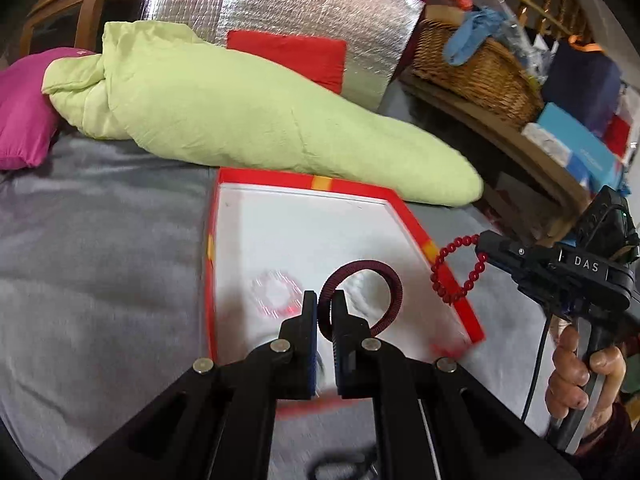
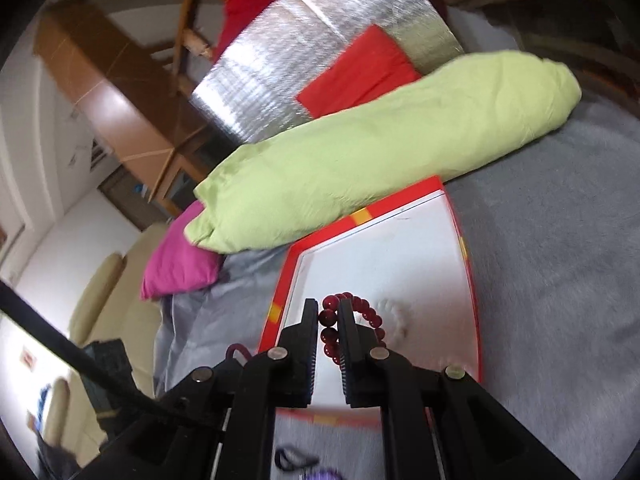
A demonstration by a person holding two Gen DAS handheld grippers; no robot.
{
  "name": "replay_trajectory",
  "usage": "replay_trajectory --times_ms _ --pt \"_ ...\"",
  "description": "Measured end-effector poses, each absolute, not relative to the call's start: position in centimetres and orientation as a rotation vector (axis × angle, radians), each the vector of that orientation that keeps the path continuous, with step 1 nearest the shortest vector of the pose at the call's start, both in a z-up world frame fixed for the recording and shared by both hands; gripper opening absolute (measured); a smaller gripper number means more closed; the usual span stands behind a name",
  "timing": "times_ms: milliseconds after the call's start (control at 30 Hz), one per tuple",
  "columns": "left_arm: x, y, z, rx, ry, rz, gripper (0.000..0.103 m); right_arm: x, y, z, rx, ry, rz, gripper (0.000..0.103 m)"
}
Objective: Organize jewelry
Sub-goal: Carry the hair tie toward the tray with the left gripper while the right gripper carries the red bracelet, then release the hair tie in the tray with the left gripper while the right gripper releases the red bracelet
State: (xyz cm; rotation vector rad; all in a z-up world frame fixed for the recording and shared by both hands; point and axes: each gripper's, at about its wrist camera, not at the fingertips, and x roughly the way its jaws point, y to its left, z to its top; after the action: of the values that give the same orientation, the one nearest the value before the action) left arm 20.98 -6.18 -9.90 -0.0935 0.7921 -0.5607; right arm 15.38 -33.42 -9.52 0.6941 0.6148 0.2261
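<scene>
left gripper [image 1: 325, 300] fingers grasping coiled band [image 1: 384, 276] | right gripper [image 2: 327, 312] fingers grasping bead bracelet [image 2: 370, 314] | red tray [image 1: 256, 178] below, green bolster [image 1: 240, 112] behind

Rolled pale green quilt [image 1: 248, 120] across the middle, magenta pillow [image 1: 24, 108] at far left, silver foil sheet [image 1: 280, 12] top centre, wicker basket [image 1: 476, 72] upper right, grey bedspread [image 1: 100, 260] below.

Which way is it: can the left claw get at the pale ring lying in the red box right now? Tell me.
Probably not yet. The left claw is shut on the dark coil bracelet, so it is not free to pick anything up. The pale ring lies uncovered on the red box's white floor, just left of the claw.
</scene>
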Motion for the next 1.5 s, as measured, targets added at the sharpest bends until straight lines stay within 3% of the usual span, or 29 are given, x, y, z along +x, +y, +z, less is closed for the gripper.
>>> replay_trajectory --times_ms 367,733,833,900,933,967,1000,1033,1233,1500 --pt "30.4 -8.9 -11.7 -0.076 0.870 -0.474 0.007 24.2 -33.4 -11.7 0.705 0.704 0.209 0.011" --pt "32.7 -10.2 -14.7 -0.017 0.944 -0.448 0.007 28.9 -34.5 -14.4 0.765 0.749 0.192 0.014" --pt "32.4 -10.6 -14.6 0.004 0.943 -0.458 0.016 28.7 -35.5 -14.8 0.774 0.761 0.148 0.014" --pt "32.0 -10.7 -14.0 0.006 0.922 -0.467 0.040 28.5 -35.7 -14.7 0.766 0.760 0.132 0.015" --pt "31.7 -10.6 -13.6 0.006 0.905 -0.470 0.047 28.3 -35.8 -14.5 0.761 0.758 0.124 0.016" --pt "31.3 -10.6 -13.2 0.006 0.888 -0.474 0.053 28.1 -35.8 -14.3 0.753 0.757 0.118 0.023" --pt "30.9 -10.5 -12.7 0.008 0.870 -0.478 0.053 27.9 -35.7 -13.9 0.745 0.755 0.118 0.033" --pt "30.6 -10.3 -12.3 0.011 0.864 -0.475 0.053 27.6 -35.6 -13.7 0.736 0.750 0.118 0.036" --pt "28.2 -9.0 -11.3 0.036 0.849 -0.405 0.057 25.5 -34.8 -11.8 0.661 0.717 0.122 0.036" --pt "24.3 -7.3 -10.0 0.178 0.794 -0.245 0.071 22.1 -33.3 -9.9 0.555 0.704 0.085 0.036"
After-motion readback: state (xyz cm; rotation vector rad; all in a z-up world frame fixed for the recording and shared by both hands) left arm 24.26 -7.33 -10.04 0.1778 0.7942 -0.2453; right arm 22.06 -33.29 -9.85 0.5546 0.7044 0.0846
